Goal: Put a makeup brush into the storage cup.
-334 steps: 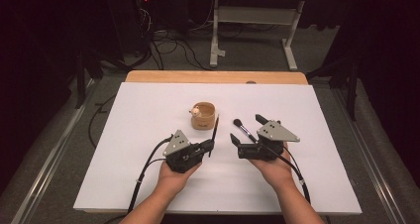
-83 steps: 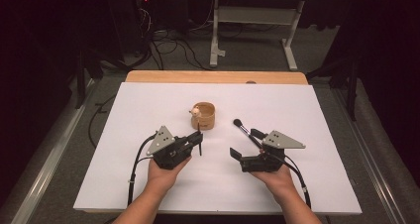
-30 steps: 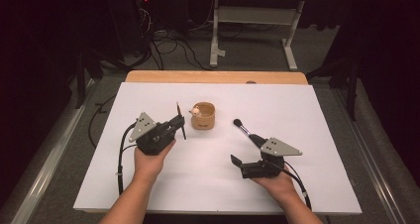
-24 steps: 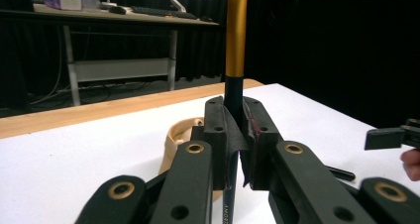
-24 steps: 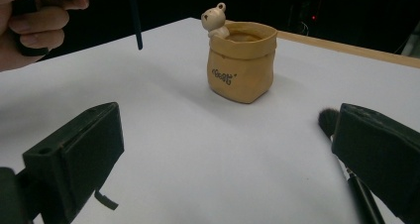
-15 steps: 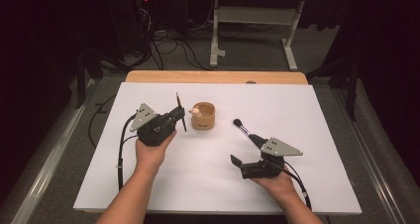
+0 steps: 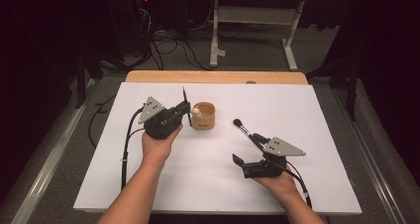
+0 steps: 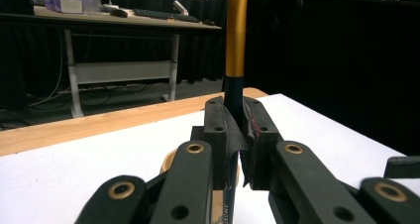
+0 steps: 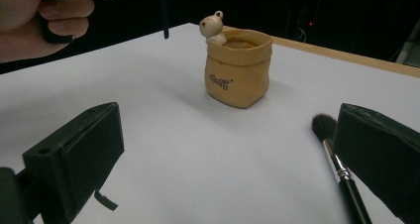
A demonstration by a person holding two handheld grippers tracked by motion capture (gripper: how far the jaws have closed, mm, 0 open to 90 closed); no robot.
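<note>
Right gripper (image 7: 247,163), near edge: jaws spread, empty; brush (image 7: 243,131) flat just beside it. Left gripper (image 7: 181,114): pinching pen (image 7: 185,105), long axis upright, tip down, just left of pot (image 7: 203,115). Left hand (image 7: 157,143) nearer; pot's mouth lies right of pen.

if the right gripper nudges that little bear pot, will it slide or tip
The bear pot looks squat and broad at the base, standing flat on the white table, so it would probably slide rather than tip. It looks like glazed ceramic, so likely heavy for its size and breakable if knocked off. The small bear on its rim seems the weakest part.
</note>
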